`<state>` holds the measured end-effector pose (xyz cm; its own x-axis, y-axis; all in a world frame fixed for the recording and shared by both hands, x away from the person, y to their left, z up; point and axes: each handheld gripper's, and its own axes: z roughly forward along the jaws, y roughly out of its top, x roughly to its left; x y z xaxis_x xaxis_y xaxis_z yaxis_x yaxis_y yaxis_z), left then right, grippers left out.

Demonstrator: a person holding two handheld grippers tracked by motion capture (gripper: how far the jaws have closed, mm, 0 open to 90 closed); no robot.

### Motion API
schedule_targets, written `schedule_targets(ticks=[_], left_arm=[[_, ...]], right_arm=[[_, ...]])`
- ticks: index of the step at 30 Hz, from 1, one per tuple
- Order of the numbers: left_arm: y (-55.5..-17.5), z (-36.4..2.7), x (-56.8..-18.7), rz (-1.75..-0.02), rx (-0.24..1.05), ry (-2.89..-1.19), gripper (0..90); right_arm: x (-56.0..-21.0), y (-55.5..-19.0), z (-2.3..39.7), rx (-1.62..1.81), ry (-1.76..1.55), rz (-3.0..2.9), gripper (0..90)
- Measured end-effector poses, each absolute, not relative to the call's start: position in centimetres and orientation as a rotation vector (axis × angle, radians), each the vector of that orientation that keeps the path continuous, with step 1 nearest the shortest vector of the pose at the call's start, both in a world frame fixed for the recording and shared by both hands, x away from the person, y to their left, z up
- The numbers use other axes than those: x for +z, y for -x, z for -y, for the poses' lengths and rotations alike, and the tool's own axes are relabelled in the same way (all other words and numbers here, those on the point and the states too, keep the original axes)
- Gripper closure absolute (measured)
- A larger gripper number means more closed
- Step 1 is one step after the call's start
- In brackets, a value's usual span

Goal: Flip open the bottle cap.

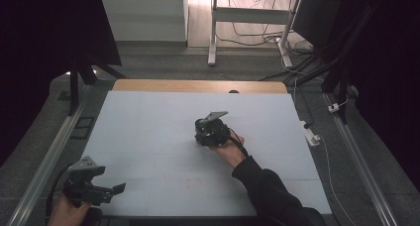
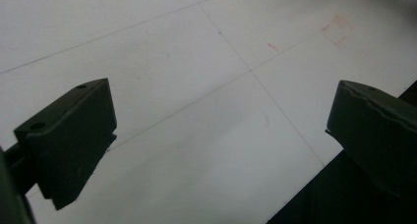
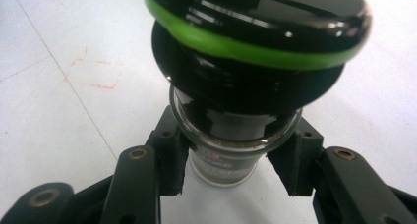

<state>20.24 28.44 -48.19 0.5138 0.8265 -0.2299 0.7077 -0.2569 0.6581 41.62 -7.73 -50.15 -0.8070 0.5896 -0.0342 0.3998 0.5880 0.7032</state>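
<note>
Two grippers over a pale blue table (image 1: 148, 127).
From above, the right gripper (image 1: 210, 132) sits mid-table, and the left gripper (image 1: 111, 189) waits at the near left corner. The left gripper view shows its jaws spread wide over bare table. The right gripper view shows jaws pinching a glass jar (image 3: 226, 155) with a shiny black, green-ringed lid (image 3: 255, 32).

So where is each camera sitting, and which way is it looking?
High view: above the person's side, looking forward and down at the table; hands, forearm, left gripper and right gripper show.
Left gripper view: rides the left gripper, faces bare table between open jaws.
Right gripper view: rides the right gripper, faces the jar it grips.
All share the table.
</note>
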Motion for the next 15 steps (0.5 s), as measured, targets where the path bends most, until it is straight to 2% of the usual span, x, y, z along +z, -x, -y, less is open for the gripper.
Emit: schedule_targets(ticks=[15], left_arm=[[-20.75,-28.13,-47.80,-1.184,0.213,-2.011,0.0]], right_arm=[[-50.21,-41.68,7.85,1.040,-0.801,-2.556,52.3]])
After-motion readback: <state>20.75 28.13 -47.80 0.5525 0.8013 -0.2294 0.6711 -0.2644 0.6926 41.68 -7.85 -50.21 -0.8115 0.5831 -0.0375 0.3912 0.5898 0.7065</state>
